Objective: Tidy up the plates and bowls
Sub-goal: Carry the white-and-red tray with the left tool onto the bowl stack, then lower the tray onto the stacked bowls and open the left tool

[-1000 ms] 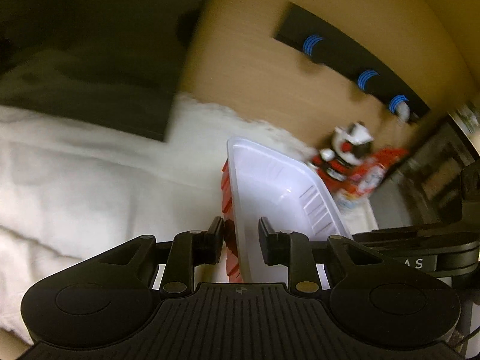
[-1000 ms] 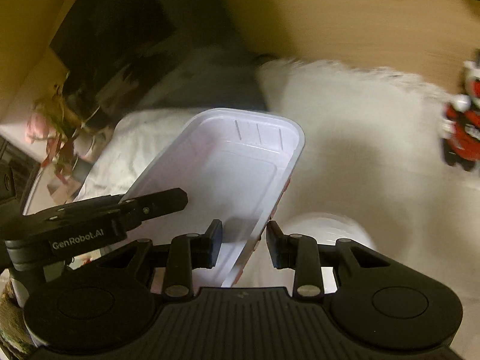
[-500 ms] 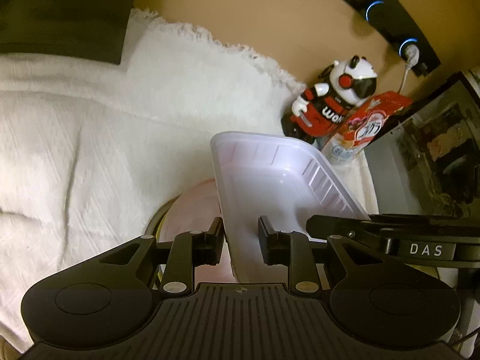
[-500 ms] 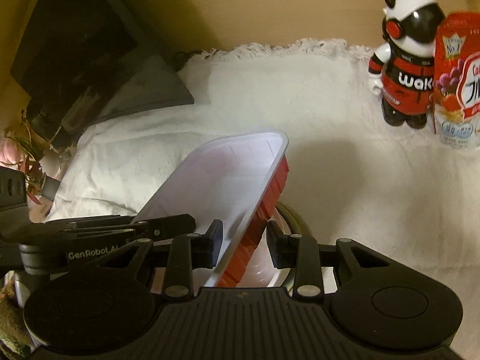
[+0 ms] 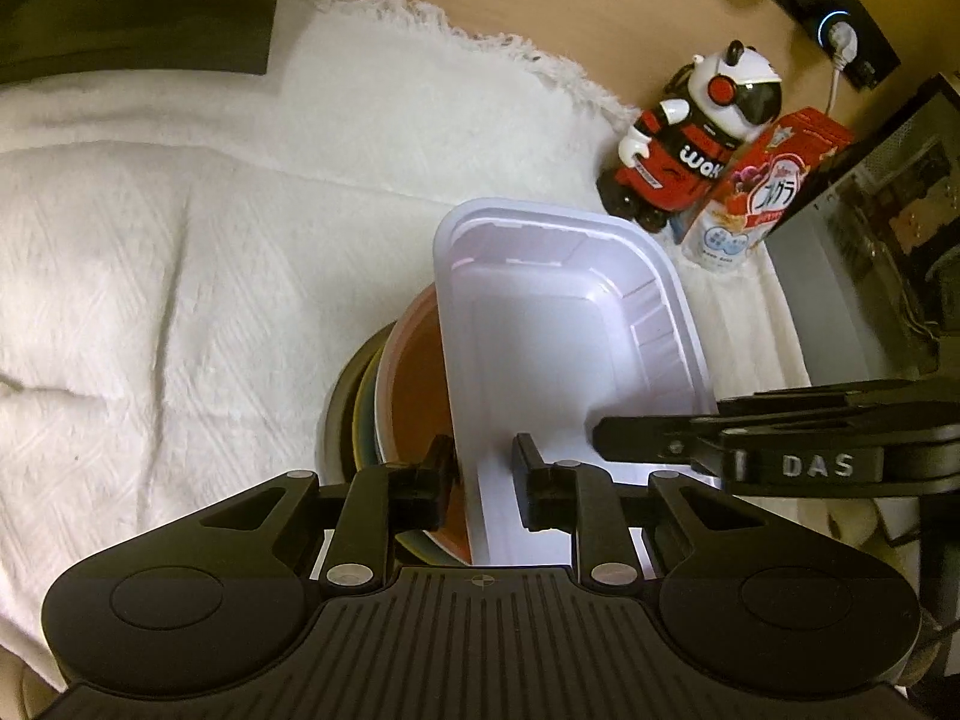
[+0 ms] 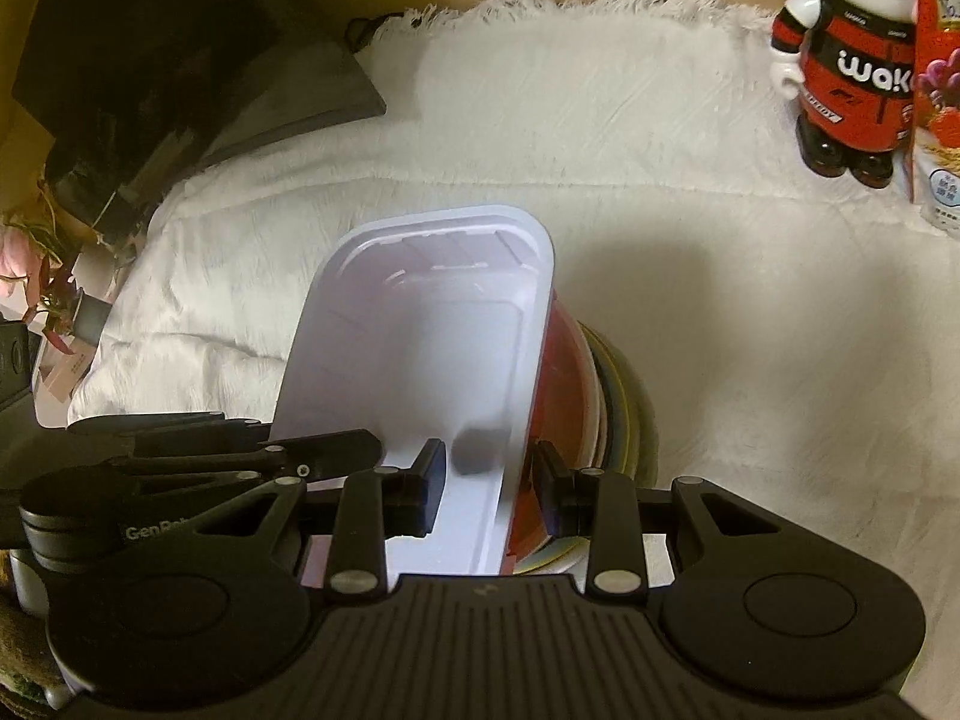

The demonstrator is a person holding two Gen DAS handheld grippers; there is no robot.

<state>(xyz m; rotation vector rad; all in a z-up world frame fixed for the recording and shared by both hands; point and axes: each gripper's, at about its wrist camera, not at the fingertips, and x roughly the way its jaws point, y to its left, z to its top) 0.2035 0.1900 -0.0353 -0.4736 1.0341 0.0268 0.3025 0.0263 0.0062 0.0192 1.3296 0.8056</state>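
Note:
A white rectangular tray with a red outside (image 5: 558,342) is held by both grippers, one on each long wall. My left gripper (image 5: 480,480) is shut on its left wall. My right gripper (image 6: 489,489) is shut on its right wall (image 6: 528,372). The tray sits down in a round bowl with a red-brown inside (image 5: 414,384), which tops a stack of plates (image 5: 345,402) on the white cloth. The stack also shows in the right wrist view (image 6: 618,396). The tray hides most of the bowl.
A white fringed cloth (image 5: 180,240) covers the surface. A panda figure in red (image 5: 690,138) and a cereal packet (image 5: 756,198) stand at the back right. A dark board (image 6: 180,60) and flowers (image 6: 42,276) lie at the left.
Both grippers have carried the tray forward and down over the stack of plates and into the bowl. The tray has gone from tilted to nearly level.

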